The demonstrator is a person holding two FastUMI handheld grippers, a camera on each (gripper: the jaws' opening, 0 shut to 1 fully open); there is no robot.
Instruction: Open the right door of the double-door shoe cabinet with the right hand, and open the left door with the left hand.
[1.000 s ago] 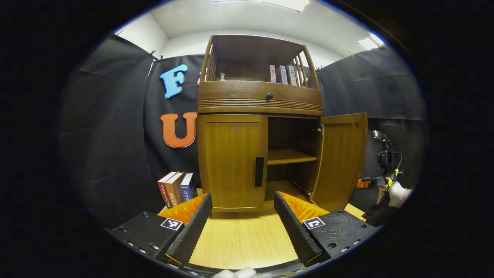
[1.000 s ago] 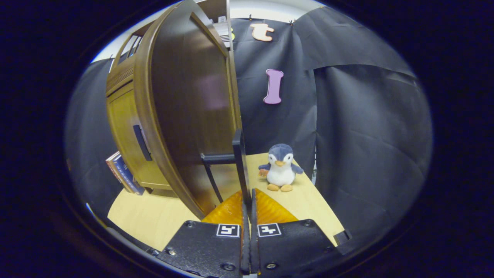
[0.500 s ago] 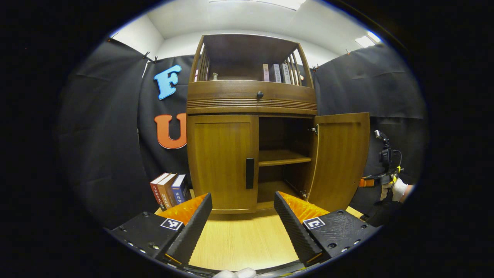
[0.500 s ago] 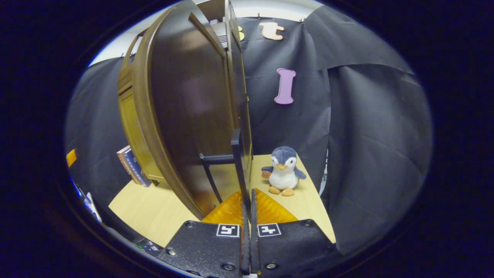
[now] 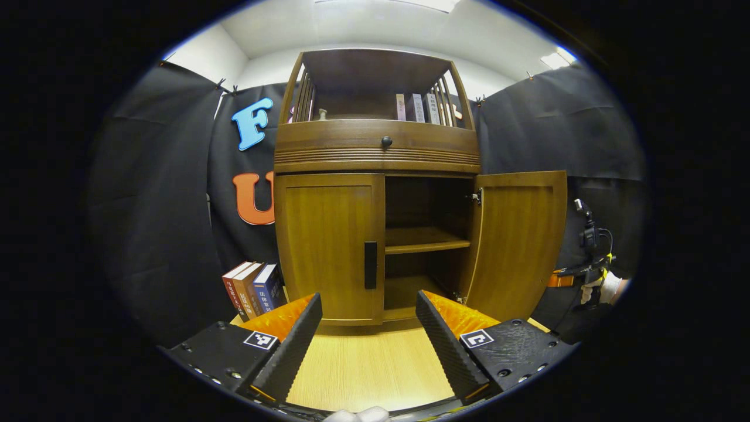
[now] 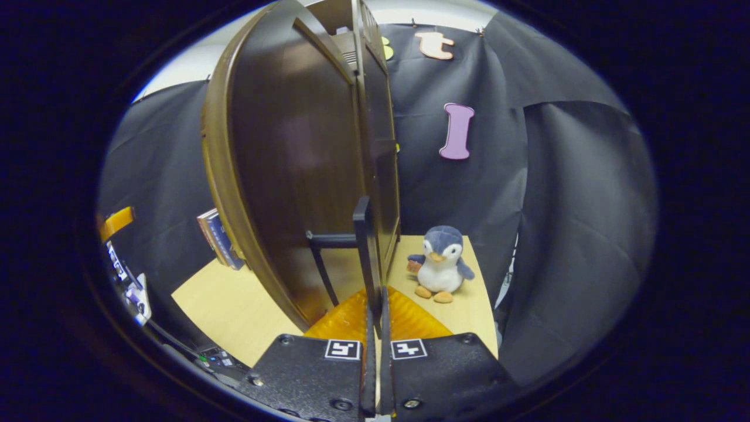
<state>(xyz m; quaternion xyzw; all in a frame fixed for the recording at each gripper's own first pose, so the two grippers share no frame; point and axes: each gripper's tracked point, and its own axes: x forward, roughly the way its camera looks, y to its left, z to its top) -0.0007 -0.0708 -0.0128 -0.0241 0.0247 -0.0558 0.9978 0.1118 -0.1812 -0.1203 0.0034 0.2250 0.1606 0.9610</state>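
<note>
Handle point(image 5: 370, 265) of the closed left door point(image 5: 329, 249) stands upright along that door's inner edge, straight ahead of the left gripper point(image 5: 369, 334), whose fingers are spread wide and well short of it above the table point(image 5: 369, 369) front edge; this hand is clearly the nearer one. Right door point(image 5: 518, 243) already stands swung out, its black handle point(image 6: 363, 246) pinched between the closed fingers of the right gripper point(image 6: 375, 316), with a toy penguin point(image 6: 440, 264) just beyond toward the table's right edge
</note>
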